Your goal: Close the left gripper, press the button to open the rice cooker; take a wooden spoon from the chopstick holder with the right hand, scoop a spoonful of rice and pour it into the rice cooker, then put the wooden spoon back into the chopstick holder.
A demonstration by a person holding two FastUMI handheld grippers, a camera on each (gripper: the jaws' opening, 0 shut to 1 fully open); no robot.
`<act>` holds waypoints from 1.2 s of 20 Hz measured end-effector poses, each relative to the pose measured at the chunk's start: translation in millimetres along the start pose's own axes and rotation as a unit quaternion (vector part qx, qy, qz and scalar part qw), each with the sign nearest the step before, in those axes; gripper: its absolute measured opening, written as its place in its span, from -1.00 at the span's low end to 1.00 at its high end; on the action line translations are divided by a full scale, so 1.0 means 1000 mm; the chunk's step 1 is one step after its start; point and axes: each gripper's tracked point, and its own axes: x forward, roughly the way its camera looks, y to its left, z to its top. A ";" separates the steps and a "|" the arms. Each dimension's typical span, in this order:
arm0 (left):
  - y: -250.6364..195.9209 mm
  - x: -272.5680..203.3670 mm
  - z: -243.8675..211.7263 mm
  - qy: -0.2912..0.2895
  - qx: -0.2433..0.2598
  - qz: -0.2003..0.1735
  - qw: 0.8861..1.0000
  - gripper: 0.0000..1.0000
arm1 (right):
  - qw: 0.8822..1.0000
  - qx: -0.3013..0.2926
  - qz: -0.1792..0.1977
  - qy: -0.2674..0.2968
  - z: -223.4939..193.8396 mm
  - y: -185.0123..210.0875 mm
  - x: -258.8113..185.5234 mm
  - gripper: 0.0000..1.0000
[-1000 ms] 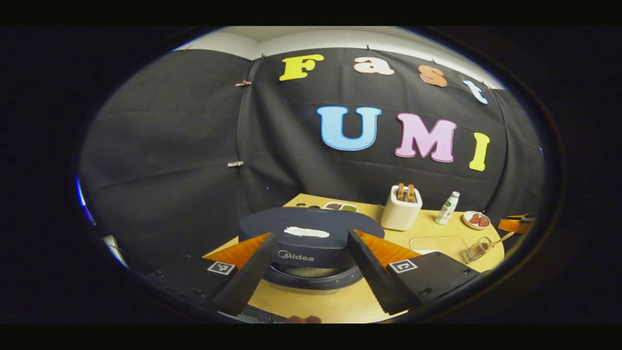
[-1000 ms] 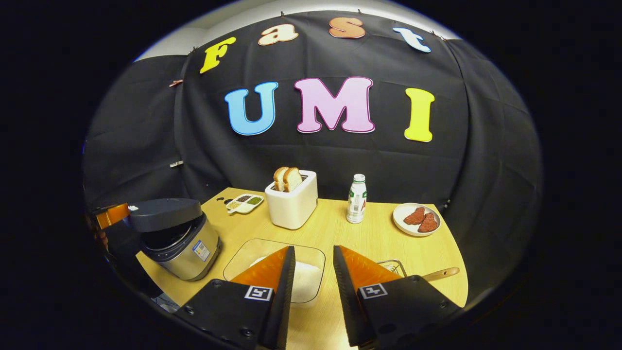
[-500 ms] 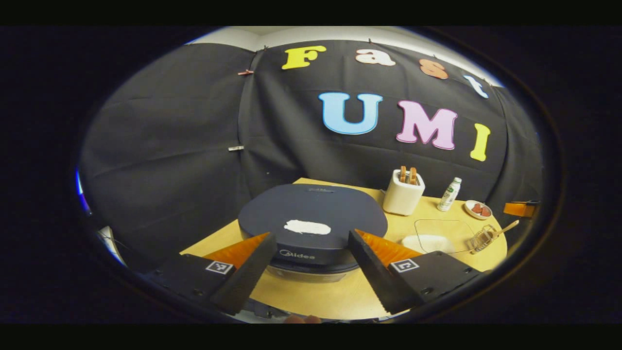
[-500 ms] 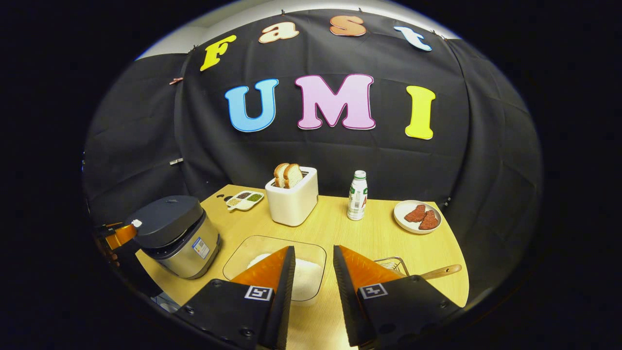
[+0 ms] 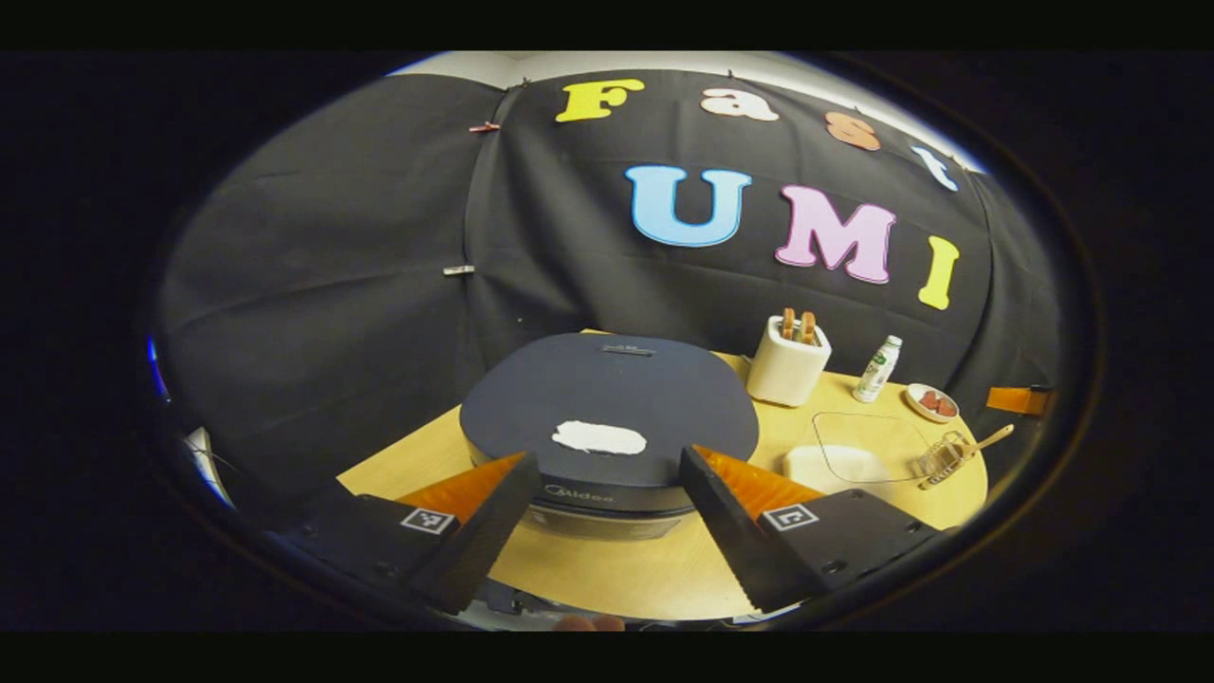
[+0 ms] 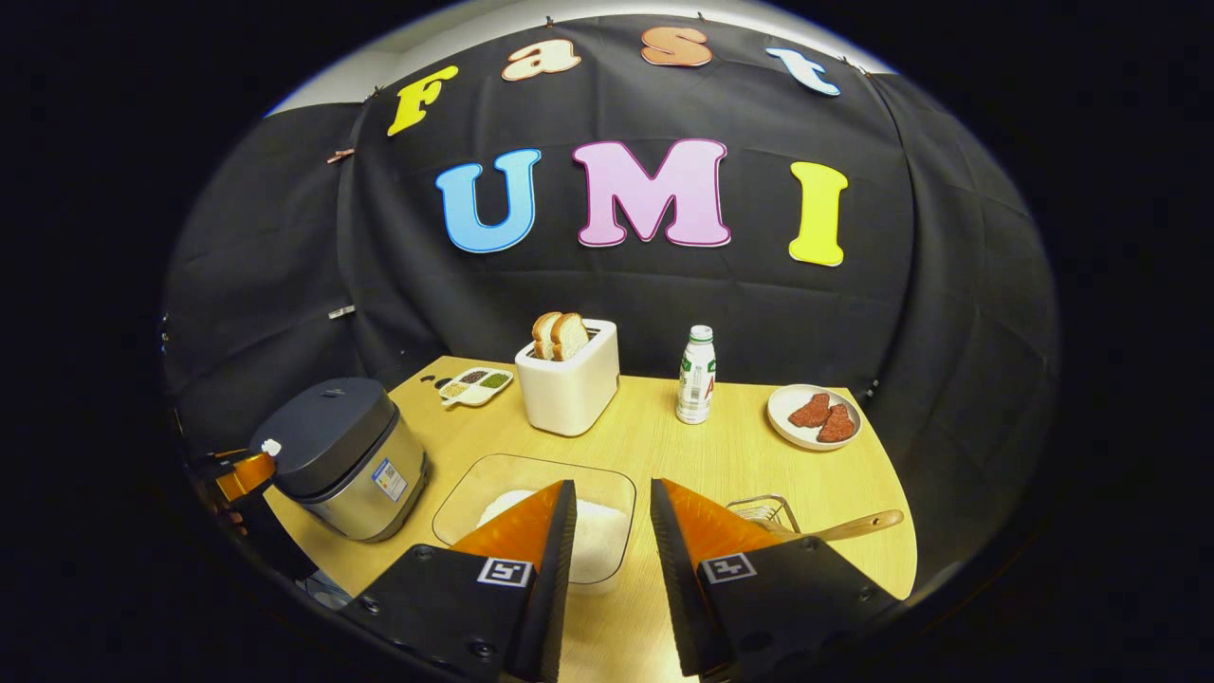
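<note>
Left tongs (image 5: pixel 604 474) apart, flanking the dark-lidded silver rice cooker (image 5: pixel 607 417), lid down. Clear glass dish of white rice (image 6: pixel 555 526) at centre. Right tongs (image 6: pixel 612 498) apart above it; wooden spoon (image 6: pixel 854 525) in wire chopstick holder (image 6: pixel 763 515) at 4 o'clock.

Cooker (image 5: pixel 607 417) lid (image 5: pixel 612 398) goes from raised and tilted a second ago, dark inner rim showing under it, to lying flat on the body now; no gap shows in the left gripper view. In the right gripper view the lid (image 6: pixel 322 432) likewise sits down on the steel body. Left gripper (image 5: pixel 602 507) sits higher, looking down on the lid top; seen from the right (image 6: pixel 248 471), it is lower, by the front edge.
</note>
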 end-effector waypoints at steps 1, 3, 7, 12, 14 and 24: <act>0.001 0.000 0.000 -0.003 0.000 0.000 1.000 1.00 | 1.000 0.001 0.000 0.001 -0.001 0.000 0.000 0.00; 0.001 -0.001 -0.001 -0.007 -0.002 -0.001 1.000 1.00 | 1.000 0.003 0.002 0.004 -0.004 0.002 0.000 0.00; 0.001 0.001 -0.003 -0.005 -0.002 0.000 1.000 1.00 | 1.000 -0.007 0.005 0.003 -0.005 0.008 0.000 0.00; 0.001 0.004 -0.010 0.008 0.002 -0.004 1.000 1.00 | 1.000 0.001 0.008 0.003 -0.005 0.013 0.001 0.00; 0.002 0.003 -0.009 0.003 0.000 -0.003 1.000 1.00 | 1.000 -0.001 0.008 0.003 -0.005 0.012 0.001 0.00; 0.001 0.003 0.006 -0.022 0.029 0.016 0.999 1.00 | 1.000 0.004 0.004 -0.005 0.001 0.006 -0.004 0.00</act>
